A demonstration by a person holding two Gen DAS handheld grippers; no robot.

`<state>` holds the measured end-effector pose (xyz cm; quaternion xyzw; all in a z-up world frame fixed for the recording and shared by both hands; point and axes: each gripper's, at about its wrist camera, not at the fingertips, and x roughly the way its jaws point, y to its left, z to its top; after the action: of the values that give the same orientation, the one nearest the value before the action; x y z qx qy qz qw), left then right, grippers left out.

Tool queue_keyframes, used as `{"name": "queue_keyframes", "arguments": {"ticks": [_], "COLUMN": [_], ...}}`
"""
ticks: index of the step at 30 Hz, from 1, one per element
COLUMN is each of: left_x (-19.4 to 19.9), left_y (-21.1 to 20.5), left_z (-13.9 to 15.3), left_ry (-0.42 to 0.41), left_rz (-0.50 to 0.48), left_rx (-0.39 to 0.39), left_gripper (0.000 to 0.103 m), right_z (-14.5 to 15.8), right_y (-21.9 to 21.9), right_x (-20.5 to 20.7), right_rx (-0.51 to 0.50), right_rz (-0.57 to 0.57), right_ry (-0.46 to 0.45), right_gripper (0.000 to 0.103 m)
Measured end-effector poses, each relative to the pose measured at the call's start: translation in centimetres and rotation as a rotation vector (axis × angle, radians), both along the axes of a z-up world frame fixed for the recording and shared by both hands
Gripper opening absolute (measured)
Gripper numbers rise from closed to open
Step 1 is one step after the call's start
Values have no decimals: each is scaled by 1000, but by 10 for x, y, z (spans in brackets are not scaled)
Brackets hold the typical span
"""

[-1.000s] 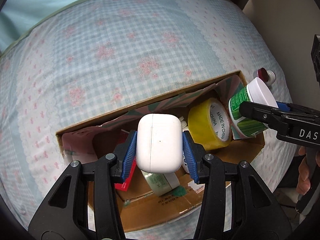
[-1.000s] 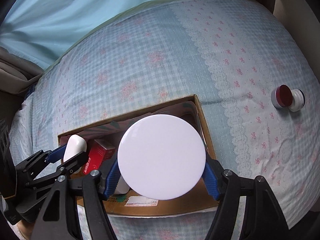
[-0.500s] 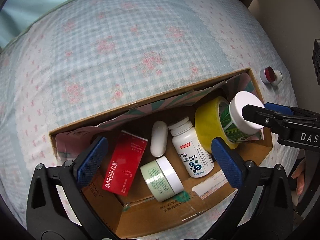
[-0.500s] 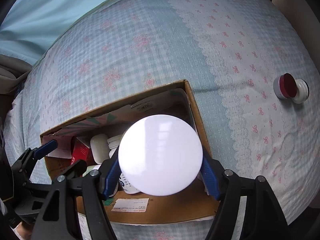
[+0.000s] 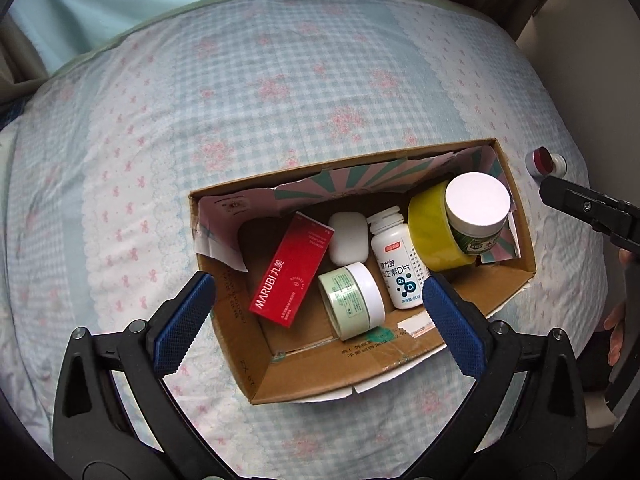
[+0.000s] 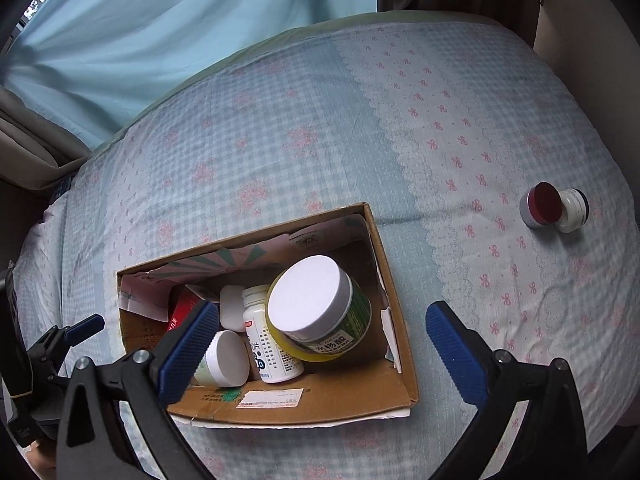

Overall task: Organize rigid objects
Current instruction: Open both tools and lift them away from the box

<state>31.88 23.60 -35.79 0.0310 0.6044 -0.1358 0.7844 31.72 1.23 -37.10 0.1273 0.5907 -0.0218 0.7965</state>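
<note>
Both hand-held grippers, left and right, hung spread and empty over the brown cardboard box. Well right of the right gripper lay the small red-capped white jar, probably light, rigid and slick; grip across its cylindrical sides.

Left hand-held gripper agape, empty, above cardboard box.

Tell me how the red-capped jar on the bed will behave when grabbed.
The jar lies on its side on soft bedding, so a nudge will likely roll it. It looks rigid and light; its smooth round body may slip between pads.
</note>
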Motion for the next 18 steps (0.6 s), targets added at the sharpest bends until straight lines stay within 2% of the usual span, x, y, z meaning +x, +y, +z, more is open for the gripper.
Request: {"name": "queue_keyframes", "arguments": {"ticks": [10, 18], "left_x": [-63, -121], "left_y": [13, 5], "left_z": [65, 112], "left_ry": [-80, -144], "left_rz": [62, 90], "left_rx": [-13, -73], "left_gripper": [103, 103], "right_z": [60, 104], "right_y": [15, 11], "right_x": [-55, -116], "right_rx": [0, -32], "right_rz": [39, 80], "right_ry": [-57, -53], "right_gripper": [103, 103]}}
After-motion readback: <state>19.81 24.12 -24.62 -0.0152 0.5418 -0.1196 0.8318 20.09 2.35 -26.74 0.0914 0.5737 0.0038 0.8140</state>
